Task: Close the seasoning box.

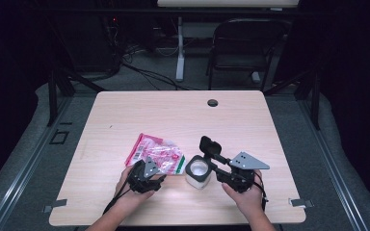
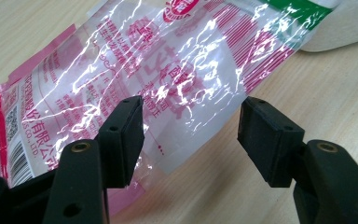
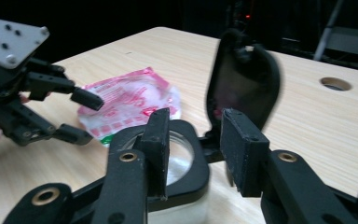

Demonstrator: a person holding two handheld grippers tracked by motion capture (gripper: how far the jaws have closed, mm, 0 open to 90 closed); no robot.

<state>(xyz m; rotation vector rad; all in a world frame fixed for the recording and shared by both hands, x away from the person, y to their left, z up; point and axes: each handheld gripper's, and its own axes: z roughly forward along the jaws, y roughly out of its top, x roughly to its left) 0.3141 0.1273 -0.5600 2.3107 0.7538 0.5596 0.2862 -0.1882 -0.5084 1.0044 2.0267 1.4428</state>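
A crinkled pink-and-white plastic bag (image 1: 156, 154) (image 2: 168, 70) (image 3: 130, 102) lies flat on the wooden table (image 1: 173, 115). To its right stands a white container (image 1: 197, 174) (image 3: 182, 210) with a black rim; its black flip lid (image 1: 211, 146) (image 3: 242, 79) stands raised and looks blurred. My left gripper (image 1: 148, 166) (image 2: 191, 133) (image 3: 81, 116) is open at the bag's near edge, one jaw over the film and the other over bare wood. My right gripper (image 1: 218, 169) (image 3: 193, 135) is open, with the hinge side of the rim between its jaws, one jaw over the mouth and one outside.
A round cable hole (image 1: 213, 102) (image 3: 335, 84) sits near the table's far edge. Behind the table stand a dark chair (image 1: 245, 48) and a white desk leg (image 1: 179, 53), with cables on the floor. The white container's corner (image 2: 345, 28) lies just past the bag.
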